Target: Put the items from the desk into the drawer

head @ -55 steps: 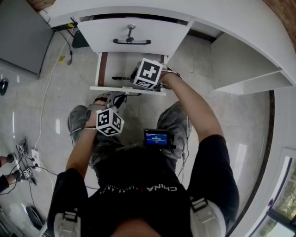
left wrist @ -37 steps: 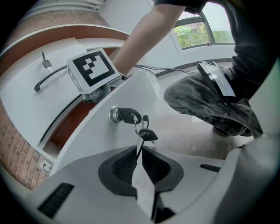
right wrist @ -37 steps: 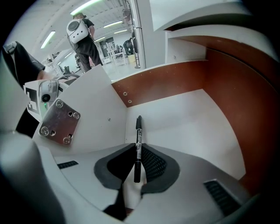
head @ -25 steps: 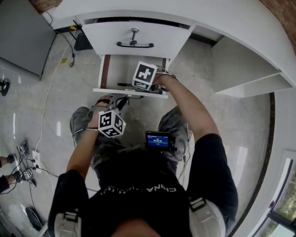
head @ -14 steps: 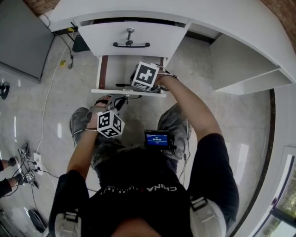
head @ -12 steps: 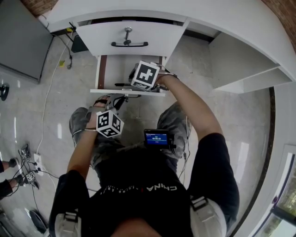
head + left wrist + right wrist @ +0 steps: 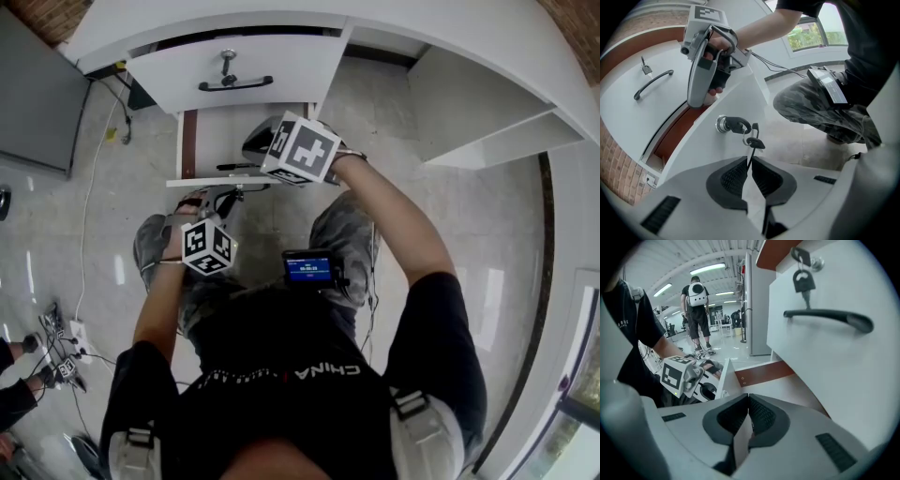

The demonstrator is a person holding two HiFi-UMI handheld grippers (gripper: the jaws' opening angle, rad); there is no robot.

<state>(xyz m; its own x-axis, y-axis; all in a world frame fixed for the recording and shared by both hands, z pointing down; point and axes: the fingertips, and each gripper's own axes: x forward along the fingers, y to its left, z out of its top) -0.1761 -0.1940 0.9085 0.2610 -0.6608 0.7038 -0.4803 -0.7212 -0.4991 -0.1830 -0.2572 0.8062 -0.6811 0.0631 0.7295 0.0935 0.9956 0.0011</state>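
Observation:
The lower drawer (image 7: 202,147) stands pulled out under the white desk, its front panel (image 7: 740,98) facing me. A thin black item (image 7: 234,167) lies inside near the front. My right gripper (image 7: 258,141) hangs over the drawer with its jaws shut and nothing between them (image 7: 749,416); the left gripper view shows it pointing down (image 7: 696,96). My left gripper (image 7: 228,200) is at the drawer front. A key (image 7: 754,141) dangles from the lock (image 7: 723,123), and its blade runs into the left gripper's shut jaws (image 7: 749,171).
The upper drawer (image 7: 281,66) above has a black handle (image 7: 825,316) and a key in its lock (image 7: 803,282). A small device with a blue screen (image 7: 309,267) sits on my lap. Cables and a power strip (image 7: 56,342) lie on the floor at the left. A person (image 7: 697,305) stands far off.
My right gripper has lifted up out of the drawer toward the camera. The left gripper stays at the drawer front. The head view has shifted a little.

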